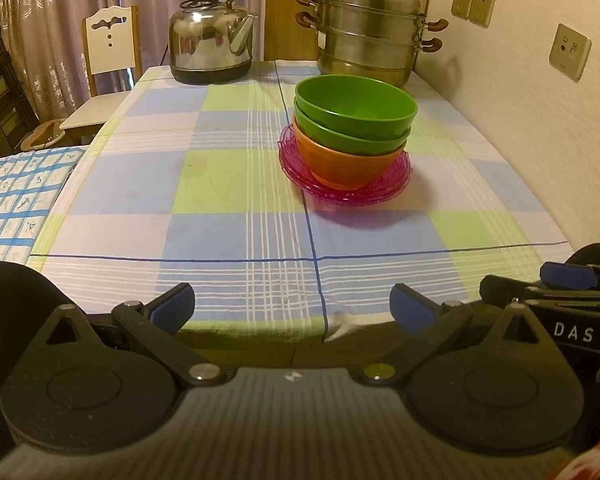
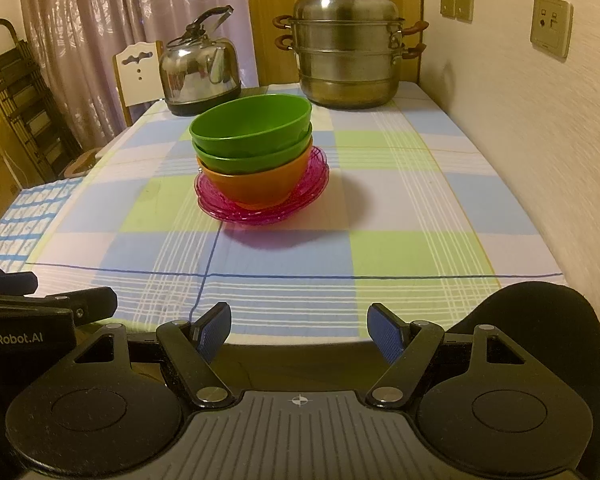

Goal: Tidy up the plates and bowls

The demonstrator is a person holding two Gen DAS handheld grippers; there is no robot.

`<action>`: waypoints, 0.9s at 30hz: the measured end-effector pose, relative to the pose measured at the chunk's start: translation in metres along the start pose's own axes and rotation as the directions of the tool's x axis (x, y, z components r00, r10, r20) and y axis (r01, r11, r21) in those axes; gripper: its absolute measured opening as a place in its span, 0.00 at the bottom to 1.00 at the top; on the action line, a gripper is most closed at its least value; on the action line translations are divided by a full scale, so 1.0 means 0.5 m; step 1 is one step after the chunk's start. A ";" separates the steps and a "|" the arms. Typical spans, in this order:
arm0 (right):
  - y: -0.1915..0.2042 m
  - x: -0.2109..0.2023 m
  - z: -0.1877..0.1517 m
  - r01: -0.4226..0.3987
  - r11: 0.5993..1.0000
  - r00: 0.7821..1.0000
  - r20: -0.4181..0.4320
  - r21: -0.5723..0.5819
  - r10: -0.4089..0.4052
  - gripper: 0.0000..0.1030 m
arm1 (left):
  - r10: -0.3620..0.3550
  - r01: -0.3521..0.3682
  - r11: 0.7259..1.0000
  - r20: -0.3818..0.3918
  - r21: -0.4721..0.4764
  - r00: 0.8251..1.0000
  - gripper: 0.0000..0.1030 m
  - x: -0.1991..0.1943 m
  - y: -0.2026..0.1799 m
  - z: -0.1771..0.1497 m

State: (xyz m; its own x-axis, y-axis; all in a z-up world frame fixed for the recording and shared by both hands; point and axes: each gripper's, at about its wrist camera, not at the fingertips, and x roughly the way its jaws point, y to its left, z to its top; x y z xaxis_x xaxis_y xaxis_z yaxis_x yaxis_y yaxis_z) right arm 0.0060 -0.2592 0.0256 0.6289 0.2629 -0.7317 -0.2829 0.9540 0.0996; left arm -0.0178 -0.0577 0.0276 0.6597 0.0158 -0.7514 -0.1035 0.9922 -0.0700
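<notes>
A table point(image 1: 236, 184) covered in a blue, green and white checked cloth fills the view. Near its middle stands one stack: two green bowls point(image 1: 354, 114) nested inside an orange bowl point(image 1: 346, 166), which sits on a small pile of see-through pink plates point(image 1: 346, 194). The same stack appears in the right wrist view, left of centre, with the top green bowl point(image 2: 252, 128) tilted slightly.

At the far end of the table, a shiny metal kettle point(image 1: 212, 42) stands on the left and a tall lidded steamer pot point(image 1: 370, 28) on the right, against the wall.

At the near edge, the left gripper point(image 1: 292, 308) and the right gripper point(image 2: 298, 330) hover side by side, well apart from the stack. Both have their blue-padded fingers spread wide, holding nothing.
</notes>
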 end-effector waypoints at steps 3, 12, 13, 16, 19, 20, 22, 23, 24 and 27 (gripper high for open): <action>-0.001 0.002 0.000 0.001 1.000 1.000 0.000 0.003 -0.001 0.73 | 0.002 -0.002 1.000 -0.004 0.003 1.000 1.00 0.003 -0.002 -0.001; -0.001 0.001 0.000 0.007 1.000 1.000 0.004 0.009 -0.007 0.73 | 0.000 0.000 1.000 -0.007 0.012 1.000 1.00 0.009 -0.005 -0.004; -0.001 0.001 0.000 0.007 1.000 1.000 0.005 0.011 -0.007 0.73 | 0.000 0.000 1.000 -0.006 0.013 1.000 1.00 0.009 -0.005 -0.004; -0.002 -0.001 0.000 0.007 1.000 1.000 0.008 0.012 -0.008 0.73 | 0.001 -0.001 1.000 -0.005 0.011 1.000 1.00 0.009 -0.005 -0.004; -0.002 -0.003 0.000 0.008 1.000 1.000 0.010 0.013 -0.008 0.73 | 0.001 -0.001 1.000 -0.004 0.010 1.000 1.00 0.008 -0.005 -0.004; -0.001 -0.004 0.001 0.009 1.000 1.000 0.011 0.012 -0.009 0.73 | 0.001 -0.001 1.000 -0.004 0.011 1.000 1.00 0.009 -0.006 -0.004; -0.001 -0.004 0.001 0.009 1.000 1.000 0.012 0.013 -0.009 0.73 | 0.001 -0.001 1.000 -0.003 0.011 1.000 1.00 0.008 -0.006 -0.004; -0.002 -0.004 0.002 0.009 1.000 1.000 0.011 0.013 -0.009 0.73 | 0.000 0.000 1.000 -0.003 0.013 1.000 1.00 0.008 -0.006 -0.004; -0.002 -0.004 0.002 0.010 1.000 1.000 0.012 0.013 -0.010 0.73 | 0.001 0.000 1.000 -0.003 0.013 1.000 1.00 0.008 -0.006 -0.004; -0.002 -0.004 0.002 0.011 1.000 1.000 0.012 0.013 -0.011 0.73 | 0.001 -0.001 1.000 -0.003 0.012 1.000 1.00 0.008 -0.006 -0.004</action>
State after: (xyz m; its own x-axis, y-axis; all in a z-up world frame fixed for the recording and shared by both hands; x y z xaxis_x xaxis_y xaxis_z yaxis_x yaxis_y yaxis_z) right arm 0.0056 -0.2605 0.0276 0.6407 0.2542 -0.7245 -0.2665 0.9586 0.1007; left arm -0.0163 -0.0608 0.0237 0.6576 0.0163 -0.7532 -0.0947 0.9936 -0.0613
